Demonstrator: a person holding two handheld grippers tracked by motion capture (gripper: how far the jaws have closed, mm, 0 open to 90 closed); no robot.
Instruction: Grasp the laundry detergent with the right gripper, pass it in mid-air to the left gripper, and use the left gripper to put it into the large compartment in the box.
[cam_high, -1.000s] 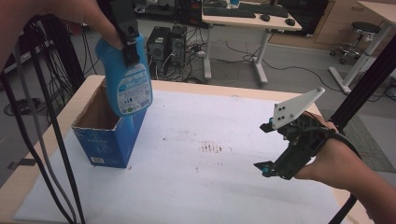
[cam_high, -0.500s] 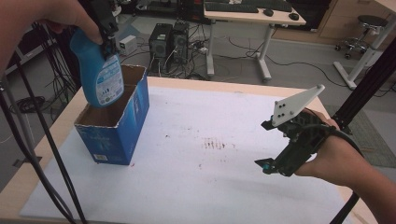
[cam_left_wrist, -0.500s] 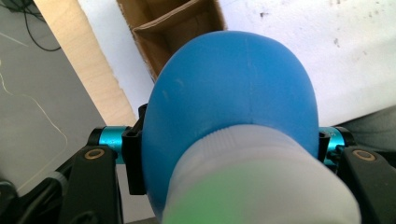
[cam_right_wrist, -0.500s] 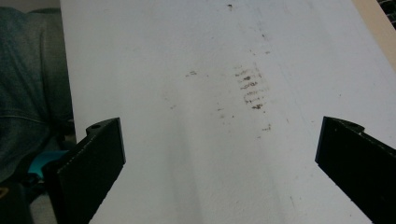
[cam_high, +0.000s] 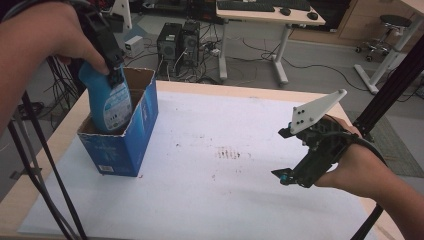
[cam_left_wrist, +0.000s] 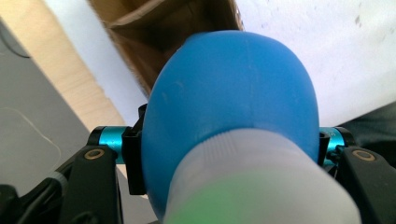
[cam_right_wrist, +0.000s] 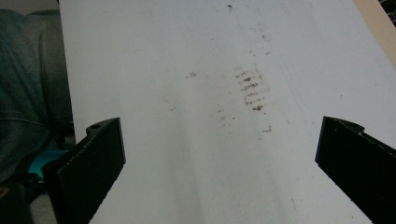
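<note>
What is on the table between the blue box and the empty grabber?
Nothing but bare white sheet with dark smudges, seen from the high view, between the blue box and the right gripper.

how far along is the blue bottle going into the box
Done: the left gripper is clamped on the blue plastic bottle, and the bottle's lower part is already inside the open blue cardboard box. In hand: lowering it; its upper body is above the rim. Left: seat it on the bottom, which I cannot see, and let go. The right gripper is open and empty above the white table cover.
</note>
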